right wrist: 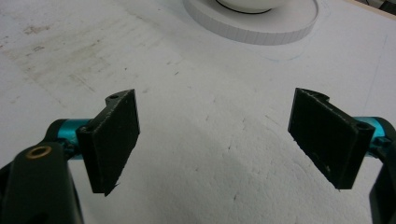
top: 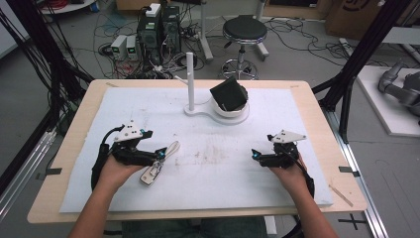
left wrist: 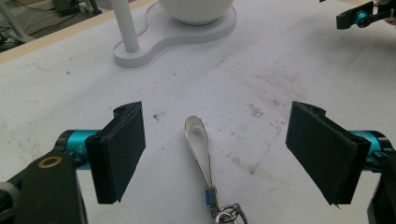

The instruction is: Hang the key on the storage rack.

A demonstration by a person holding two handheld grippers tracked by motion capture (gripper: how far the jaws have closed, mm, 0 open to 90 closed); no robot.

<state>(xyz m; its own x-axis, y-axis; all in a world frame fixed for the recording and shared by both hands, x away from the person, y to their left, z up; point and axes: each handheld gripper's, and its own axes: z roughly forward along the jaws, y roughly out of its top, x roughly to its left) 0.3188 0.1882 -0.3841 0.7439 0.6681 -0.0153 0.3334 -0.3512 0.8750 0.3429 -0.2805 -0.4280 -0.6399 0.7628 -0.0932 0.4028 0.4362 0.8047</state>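
A white strap loop with a metal key ring (top: 159, 163) lies flat on the white foam mat (top: 208, 163), left of centre. My left gripper (top: 162, 153) is open right over it; in the left gripper view the strap (left wrist: 200, 144) lies on the mat between the two spread pads, touching neither. My right gripper (top: 254, 155) is open over bare mat at the right, with nothing between its pads (right wrist: 116, 140). At the back of the mat stands a white stand (top: 214, 110) with an upright post (top: 190, 79) and a round dish holding a dark green block (top: 229, 93).
The mat covers most of a wooden table (top: 69, 148). Beyond the table's far edge are a black stool (top: 244, 32), computer boxes (top: 158, 29) and tangled cables on the floor. Black frame posts (top: 346, 84) stand at the right side.
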